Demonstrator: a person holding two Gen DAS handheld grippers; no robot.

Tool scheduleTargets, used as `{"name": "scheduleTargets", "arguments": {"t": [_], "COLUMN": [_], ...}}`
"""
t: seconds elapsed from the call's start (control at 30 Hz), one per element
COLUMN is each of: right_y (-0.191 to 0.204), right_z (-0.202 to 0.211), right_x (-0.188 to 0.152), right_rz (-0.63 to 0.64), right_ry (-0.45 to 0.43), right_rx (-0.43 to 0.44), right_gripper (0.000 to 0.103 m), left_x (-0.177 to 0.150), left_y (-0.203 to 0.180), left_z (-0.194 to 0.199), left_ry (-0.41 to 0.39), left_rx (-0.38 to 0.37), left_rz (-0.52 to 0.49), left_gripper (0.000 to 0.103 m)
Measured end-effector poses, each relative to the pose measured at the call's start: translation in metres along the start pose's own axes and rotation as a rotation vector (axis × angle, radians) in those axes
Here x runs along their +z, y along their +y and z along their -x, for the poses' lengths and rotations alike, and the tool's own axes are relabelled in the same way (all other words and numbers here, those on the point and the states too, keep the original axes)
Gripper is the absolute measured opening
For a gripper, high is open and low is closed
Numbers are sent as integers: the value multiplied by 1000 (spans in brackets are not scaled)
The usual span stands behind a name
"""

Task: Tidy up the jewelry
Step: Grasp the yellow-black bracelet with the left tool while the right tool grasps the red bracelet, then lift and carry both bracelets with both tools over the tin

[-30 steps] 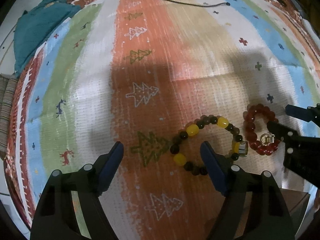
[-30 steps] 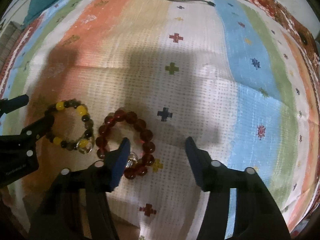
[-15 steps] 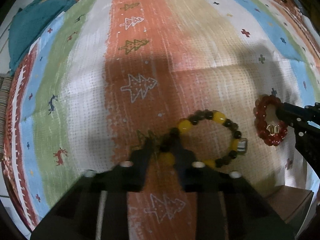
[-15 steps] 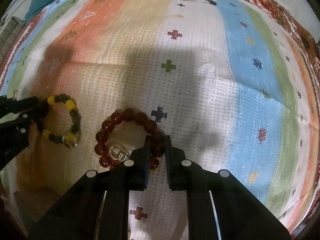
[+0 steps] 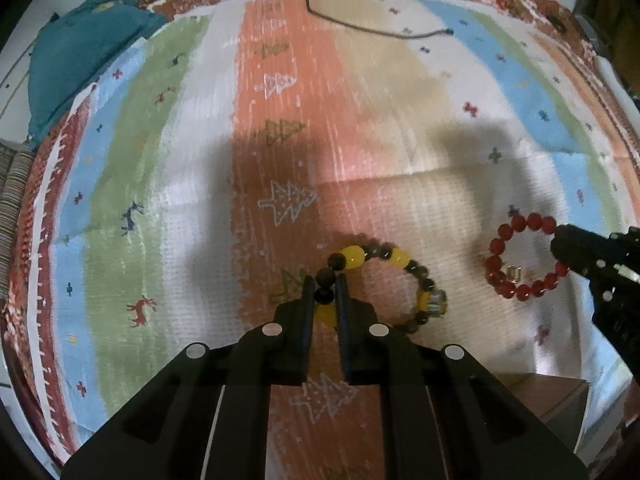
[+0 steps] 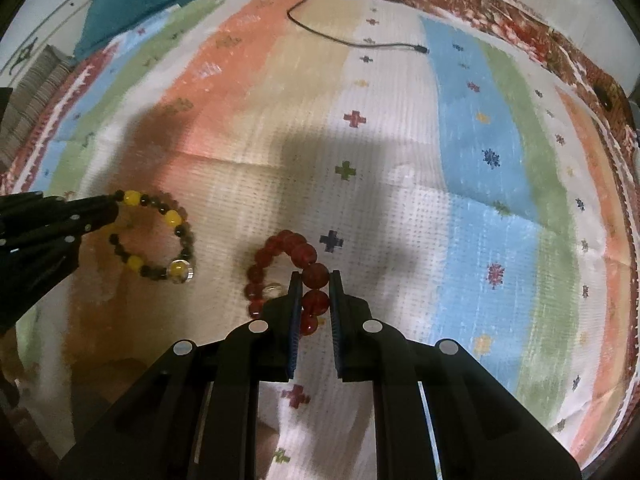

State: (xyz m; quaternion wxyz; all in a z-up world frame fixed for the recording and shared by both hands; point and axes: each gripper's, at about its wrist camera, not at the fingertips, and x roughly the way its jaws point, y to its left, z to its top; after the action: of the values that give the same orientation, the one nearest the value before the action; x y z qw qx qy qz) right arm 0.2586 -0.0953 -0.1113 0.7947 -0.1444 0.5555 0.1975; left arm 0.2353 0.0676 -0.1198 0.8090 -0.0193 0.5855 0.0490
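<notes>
Left wrist view: the yellow-and-dark bead bracelet (image 5: pixel 384 284) is pinched at its near-left beads by the nearly closed left gripper (image 5: pixel 325 288). Well apart to its right, the red bead bracelet (image 6: pixel 294 276) is clamped by the right gripper (image 6: pixel 314 286), above the striped cloth (image 6: pixel 460 160).

Both wrist cameras look steeply down, close over a striped cloth (image 5: pixel 288 128). The left view sees the right gripper (image 5: pixel 560 246) at 3 o'clock; the right view sees the left gripper (image 6: pixel 114 204) at 9 o'clock. Both bracelets and the cable (image 6: pixel 352 42) at 12 o'clock appear in each.
</notes>
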Motion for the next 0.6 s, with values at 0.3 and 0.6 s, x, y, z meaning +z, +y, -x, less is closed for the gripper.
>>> {"name": "scheduleTargets", "arguments": {"t": [0.3, 0.6], "right_y": [11, 11], "right_z": [25, 36], "right_x": [-5, -11], "right_rz": [3, -10], "right_ry": [-52, -74], "right_rx": [34, 39], "right_gripper": [14, 14], "left_x": [6, -2], "left_y": [0, -10], "left_z": [34, 50], "left_ry": [-91, -125], "left_rx": [-39, -40], "left_rz": [23, -3], "left_gripper": [9, 9]}}
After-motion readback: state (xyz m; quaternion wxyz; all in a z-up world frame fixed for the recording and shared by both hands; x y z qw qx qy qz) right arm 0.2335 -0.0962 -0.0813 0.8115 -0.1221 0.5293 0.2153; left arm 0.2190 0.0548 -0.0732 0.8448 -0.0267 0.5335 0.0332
